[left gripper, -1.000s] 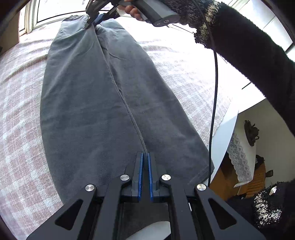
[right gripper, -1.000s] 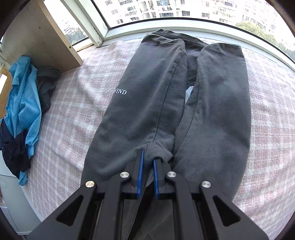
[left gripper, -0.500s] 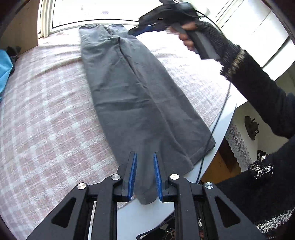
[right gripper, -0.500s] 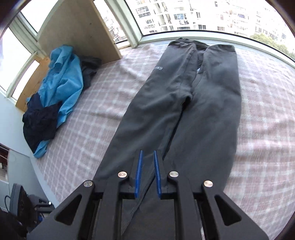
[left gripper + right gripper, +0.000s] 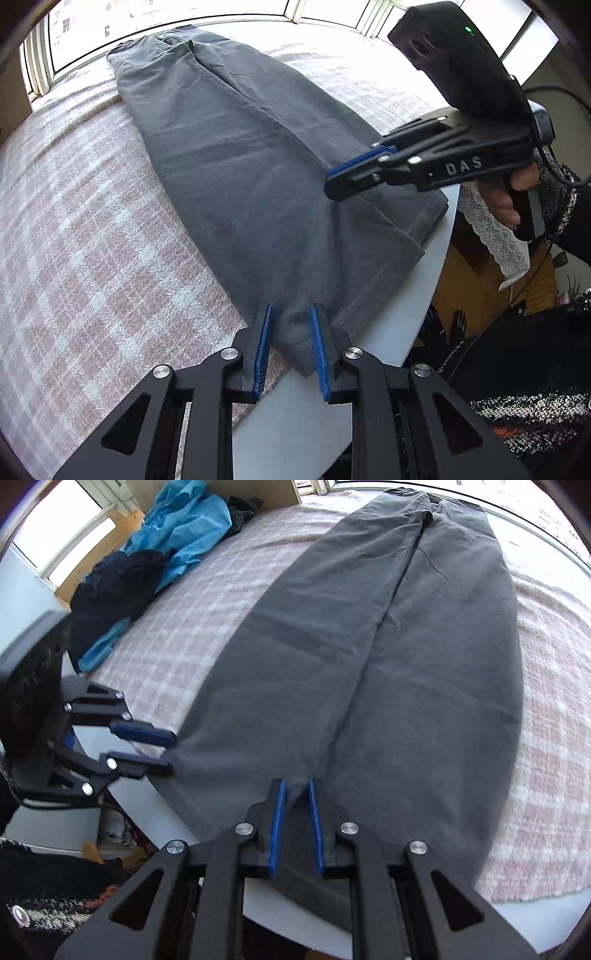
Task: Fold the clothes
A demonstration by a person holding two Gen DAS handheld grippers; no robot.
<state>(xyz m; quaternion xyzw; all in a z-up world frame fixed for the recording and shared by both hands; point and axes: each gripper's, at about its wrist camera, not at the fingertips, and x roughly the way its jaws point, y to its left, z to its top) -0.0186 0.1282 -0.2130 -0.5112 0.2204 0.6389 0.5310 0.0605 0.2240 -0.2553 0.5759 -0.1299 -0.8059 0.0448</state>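
Dark grey sweatpants (image 5: pixel 240 155) lie flat and lengthwise on a pink checked blanket (image 5: pixel 74 229), waistband toward the window, leg cuffs at the near table edge. My left gripper (image 5: pixel 290 350) is open with its blue pads astride the corner of one leg cuff. My right gripper (image 5: pixel 295 823) is open, its pads astride the fabric where the two legs meet near the cuffs. The right gripper (image 5: pixel 354 173) also shows in the left wrist view, above the cuffs. The left gripper (image 5: pixel 155 749) shows in the right wrist view at the left cuff corner.
A heap of blue and dark clothes (image 5: pixel 147 554) lies at the far left of the blanket beside a wooden board. The white table edge (image 5: pixel 406 314) runs just past the cuffs. A window runs along the far side. A cable hangs from the right gripper.
Both grippers have come back from the waist and mid-leg to the cuff end. They have opened wider and now straddle the cuff fabric. The pants lie straighter.
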